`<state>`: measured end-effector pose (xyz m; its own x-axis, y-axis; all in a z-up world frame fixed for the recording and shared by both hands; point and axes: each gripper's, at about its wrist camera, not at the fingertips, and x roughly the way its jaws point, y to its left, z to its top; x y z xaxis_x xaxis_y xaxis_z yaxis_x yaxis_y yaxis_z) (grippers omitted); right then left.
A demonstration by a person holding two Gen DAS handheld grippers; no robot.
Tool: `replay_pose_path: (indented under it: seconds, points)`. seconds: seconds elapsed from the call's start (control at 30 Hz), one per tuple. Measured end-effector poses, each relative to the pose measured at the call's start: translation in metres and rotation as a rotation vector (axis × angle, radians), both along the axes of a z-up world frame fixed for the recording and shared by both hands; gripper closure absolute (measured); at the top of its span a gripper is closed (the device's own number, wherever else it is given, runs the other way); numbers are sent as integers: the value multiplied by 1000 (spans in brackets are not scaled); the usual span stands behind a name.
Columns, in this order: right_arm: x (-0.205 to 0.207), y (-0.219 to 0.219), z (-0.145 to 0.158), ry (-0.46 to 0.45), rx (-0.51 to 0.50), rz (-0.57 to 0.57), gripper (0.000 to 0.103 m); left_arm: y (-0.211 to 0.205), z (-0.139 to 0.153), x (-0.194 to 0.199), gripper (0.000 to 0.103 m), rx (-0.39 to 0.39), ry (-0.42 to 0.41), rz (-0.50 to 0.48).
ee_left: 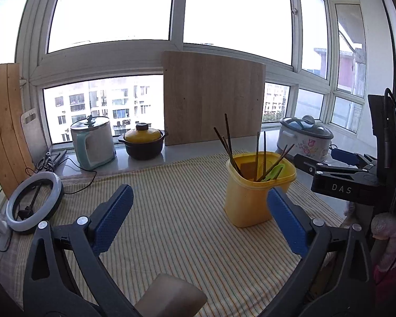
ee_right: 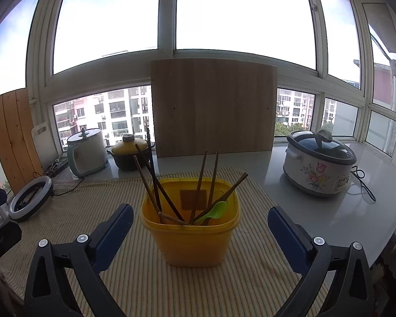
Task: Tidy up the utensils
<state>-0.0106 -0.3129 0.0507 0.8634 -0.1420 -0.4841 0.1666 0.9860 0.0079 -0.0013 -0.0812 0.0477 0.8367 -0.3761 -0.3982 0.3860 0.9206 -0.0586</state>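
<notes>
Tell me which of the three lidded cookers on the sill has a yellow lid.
The small dark clay pot in the middle; the pale electric pot and floral slow cooker have glass lids.

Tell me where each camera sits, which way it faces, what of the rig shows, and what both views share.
Left wrist: on the left tool, facing the window across the striped cloth; yellow container sits right of centre; its own open blue pads frame the view, and the right tool shows at the right edge.
Right wrist: on the right tool, aimed straight at the container holding chopsticks and a green spoon; own pads open.
Shared: container, cloth, yellow-lidded pot, floral cooker.
</notes>
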Motion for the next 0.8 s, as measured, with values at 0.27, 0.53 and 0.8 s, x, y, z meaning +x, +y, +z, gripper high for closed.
replay_pose_path:
  seconds: [0.27,0.53,0.8]
  points:
    - [-2,7,-1,-11,-17,-6,0,10,-6,2,0,-16,25,72]
    - [-2,8,0,-16,-14,-9,0,10,-7,0,0,1,6,82]
    - [-2,8,-1,-12,-16,-10,0,12,-7,1,0,0,11,84]
